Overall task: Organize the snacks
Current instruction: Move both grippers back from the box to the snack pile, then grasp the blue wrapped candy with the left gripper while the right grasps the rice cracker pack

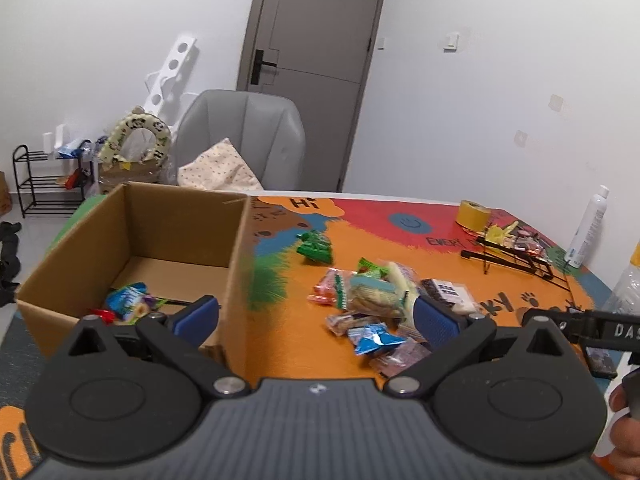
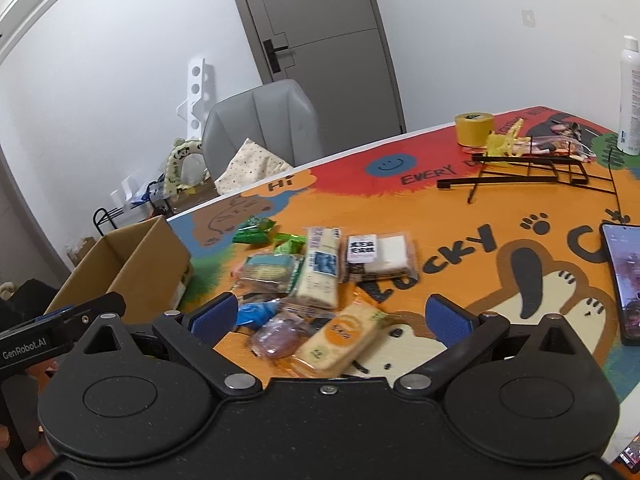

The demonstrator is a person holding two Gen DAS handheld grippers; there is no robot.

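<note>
Left wrist view: left gripper (image 1: 316,312) spread wide and empty, straddling the cardboard box (image 1: 132,240) wall at the tabletop's left edge; few wrappers inside, snack pile (image 1: 376,308) mid-table. Risk, likely: clipping that wall, shoving the box off. Right wrist view: right gripper (image 2: 330,316) gaping, empty, over the cracker pack (image 2: 340,338); slick wrappers could slip. Cartoon-printed mat (image 2: 480,248), smartphone (image 2: 624,280) at right edge, grey door (image 2: 320,20) behind.

Left wrist view: low over near desk (image 1: 312,344) edge, facing forward across to door (image 1: 316,40), cardboard box (image 1: 132,240) close at left. Right wrist view: further right, tilted, close above snack pile (image 2: 316,276), phone (image 2: 624,280) at right edge. Shared: snack pile, box, yellow tape roll (image 2: 474,128), wire rack (image 2: 520,172), grey chair (image 2: 260,120), door.
</note>
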